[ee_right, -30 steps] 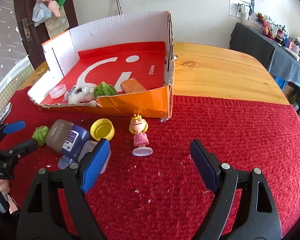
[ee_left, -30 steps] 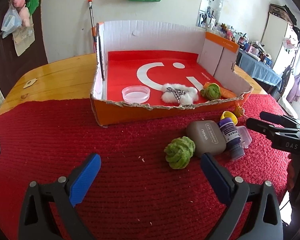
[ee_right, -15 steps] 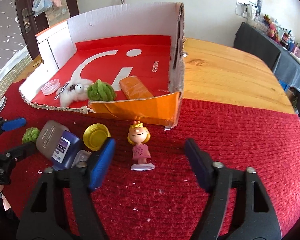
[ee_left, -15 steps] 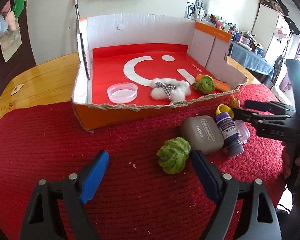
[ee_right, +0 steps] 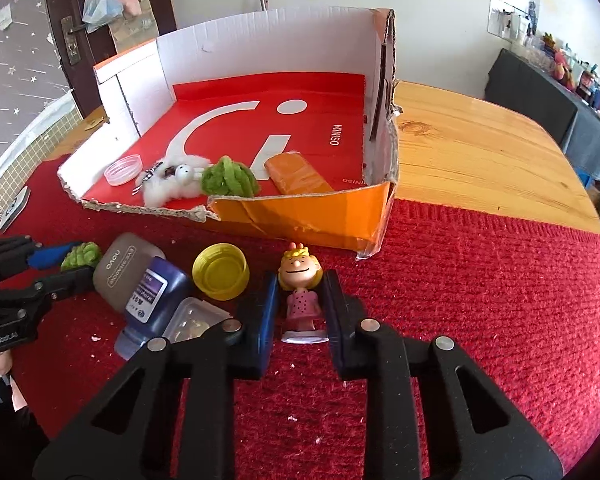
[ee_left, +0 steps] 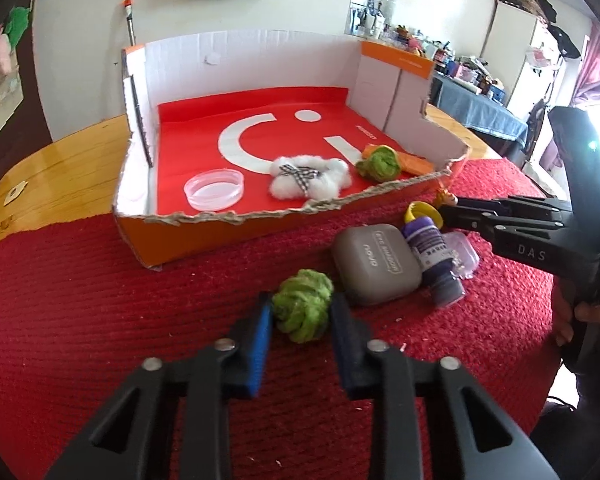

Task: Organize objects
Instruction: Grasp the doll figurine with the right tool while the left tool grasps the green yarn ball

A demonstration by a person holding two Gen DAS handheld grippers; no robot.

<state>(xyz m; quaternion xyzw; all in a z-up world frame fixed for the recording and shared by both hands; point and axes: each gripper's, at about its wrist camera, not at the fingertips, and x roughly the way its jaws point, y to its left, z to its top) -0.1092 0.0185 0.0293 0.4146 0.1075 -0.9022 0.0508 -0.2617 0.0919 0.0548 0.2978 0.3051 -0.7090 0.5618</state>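
My left gripper is shut on a green yarn ball that rests on the red cloth. My right gripper is shut on a small figurine with yellow hair and a pink dress, standing upright on the cloth. The open cardboard box with a red floor holds a clear lid, a white fluffy toy, a second green yarn ball and an orange block.
On the cloth in front of the box lie a grey case, a purple bottle, a yellow cap and a clear small container. The wooden table extends to the right of the box.
Both grippers moved forward and closed: the left around the green yarn ball, the right around the figurine. Both were wide open before.
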